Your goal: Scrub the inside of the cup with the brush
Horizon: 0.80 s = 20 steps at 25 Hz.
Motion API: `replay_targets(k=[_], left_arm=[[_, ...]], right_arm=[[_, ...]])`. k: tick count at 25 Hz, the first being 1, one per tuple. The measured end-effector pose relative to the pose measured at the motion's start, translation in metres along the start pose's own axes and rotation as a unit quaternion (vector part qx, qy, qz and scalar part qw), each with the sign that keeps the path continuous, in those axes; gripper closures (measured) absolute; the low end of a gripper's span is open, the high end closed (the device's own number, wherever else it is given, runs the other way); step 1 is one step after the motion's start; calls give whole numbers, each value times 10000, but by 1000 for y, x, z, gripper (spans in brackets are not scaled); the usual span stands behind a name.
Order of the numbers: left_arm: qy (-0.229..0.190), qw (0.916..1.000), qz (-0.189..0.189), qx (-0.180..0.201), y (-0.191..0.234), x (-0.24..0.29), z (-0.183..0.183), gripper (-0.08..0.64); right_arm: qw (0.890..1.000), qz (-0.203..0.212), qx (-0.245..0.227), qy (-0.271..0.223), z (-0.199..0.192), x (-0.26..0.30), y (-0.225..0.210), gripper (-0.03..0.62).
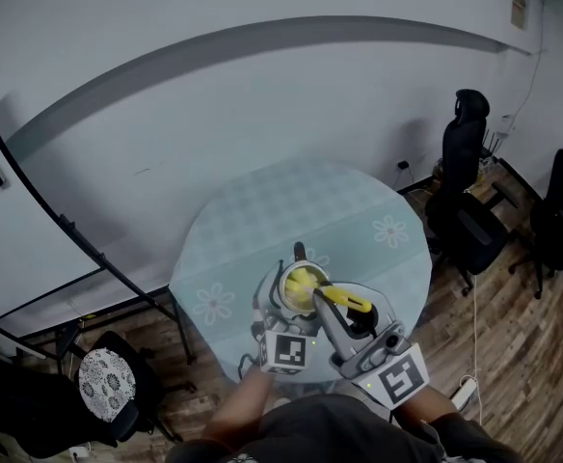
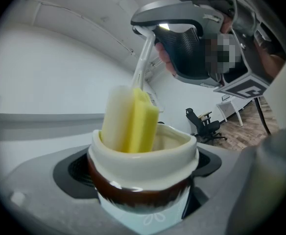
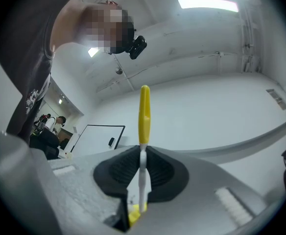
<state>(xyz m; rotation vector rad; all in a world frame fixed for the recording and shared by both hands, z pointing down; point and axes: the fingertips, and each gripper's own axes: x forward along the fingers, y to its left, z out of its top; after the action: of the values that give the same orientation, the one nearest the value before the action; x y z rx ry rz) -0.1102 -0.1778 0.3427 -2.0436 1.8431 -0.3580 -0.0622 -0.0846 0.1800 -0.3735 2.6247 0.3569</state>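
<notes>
Over the near edge of the round table (image 1: 262,220) I hold a cup (image 1: 291,297), cream inside with a brown band. My left gripper (image 1: 280,309) is shut on the cup (image 2: 142,173), its jaws against the cup's sides. A brush with a yellow and white sponge head (image 2: 131,119) stands inside the cup, the head half below the rim. My right gripper (image 1: 344,312) is shut on the brush's thin white stem (image 3: 142,180), whose yellow handle end (image 3: 144,114) sticks up past the jaws. From the left gripper view the right gripper (image 2: 192,48) hangs above the cup.
The table wears a pale blue cloth with flower prints (image 1: 389,230). Black office chairs (image 1: 467,191) stand to the right on the wooden floor, and a patterned stool (image 1: 106,384) sits at the lower left. A curved white wall rises behind the table.
</notes>
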Motion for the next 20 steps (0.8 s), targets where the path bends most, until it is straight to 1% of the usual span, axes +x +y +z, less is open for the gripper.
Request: replay_targets(k=[6, 13, 17, 20], left_arm=[[-16, 10000, 19, 37, 0, -1, 3, -6], [3, 10000, 30, 93, 0, 0, 2, -6], [2, 9999, 38, 117, -1, 0, 4, -6], [-18, 9999, 18, 123, -4, -1, 5, -6]], right_arm=[[9997, -156, -165, 84, -2, -4, -8, 552], [9991, -288, -114, 298, -5, -23, -7, 552], [9991, -260, 8, 326, -3, -28, 0, 552], [9996, -143, 28, 256, 1, -27, 7, 552]])
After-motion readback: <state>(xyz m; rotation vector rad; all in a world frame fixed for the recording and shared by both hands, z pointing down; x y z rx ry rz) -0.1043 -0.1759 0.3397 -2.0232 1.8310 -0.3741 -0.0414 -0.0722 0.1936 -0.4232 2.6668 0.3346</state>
